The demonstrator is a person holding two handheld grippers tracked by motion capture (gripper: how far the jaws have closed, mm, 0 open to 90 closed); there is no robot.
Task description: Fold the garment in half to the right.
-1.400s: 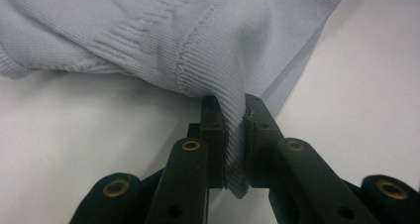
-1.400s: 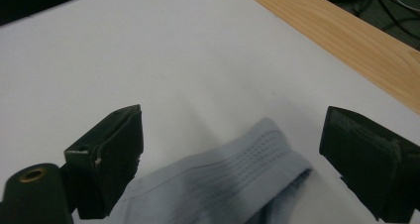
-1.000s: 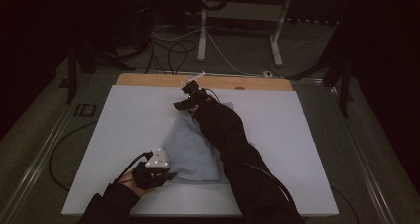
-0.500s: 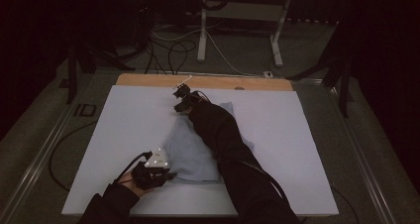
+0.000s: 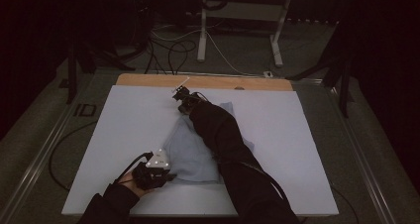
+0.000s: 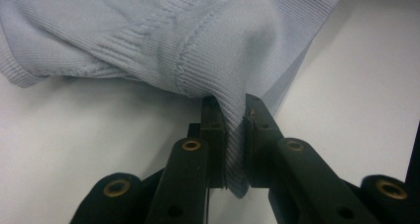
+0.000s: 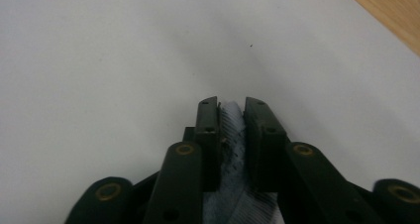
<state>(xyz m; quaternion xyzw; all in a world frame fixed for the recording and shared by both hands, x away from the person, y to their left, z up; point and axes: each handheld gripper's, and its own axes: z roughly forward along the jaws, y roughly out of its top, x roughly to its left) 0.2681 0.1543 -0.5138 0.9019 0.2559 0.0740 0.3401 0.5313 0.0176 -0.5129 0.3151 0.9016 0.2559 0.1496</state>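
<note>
Two grippers work one pale blue cloth (image 5: 193,152) on the white surface (image 5: 124,130). No box, tray or bowl stands on it; the cloth lies straight on the white sheet, near the middle and toward the person's side.

The left gripper (image 5: 168,176) sits low at the cloth's near left corner. In its own view the left gripper (image 6: 233,135) has its fingers (image 6: 214,130) pressed together on a ribbed fold of the cloth (image 6: 163,40), which rises out of the pinch and spreads away across the top, a stitched seam running down into the grip.

The right gripper (image 5: 184,103) is at the cloth's far end, close to the wooden strip (image 5: 208,81) along the surface's back edge. In its view the right gripper (image 7: 231,130) has a narrow band of cloth (image 7: 232,130) squeezed between its fingers (image 7: 263,135); those fingers have just been closing, and they now pinch the knit edge.

Much is hard to read from above. The room is dark, and the person's right sleeve (image 5: 223,135) lies across the middle of the cloth, hiding a good part of it. The far corner that the right gripper holds is lost under the hand in the high view. Whether the cloth is a folded garment or a plain rag I cannot tell. The floor beyond shows cables (image 5: 173,45) and a white stand (image 5: 203,30), dim and blurred.
</note>
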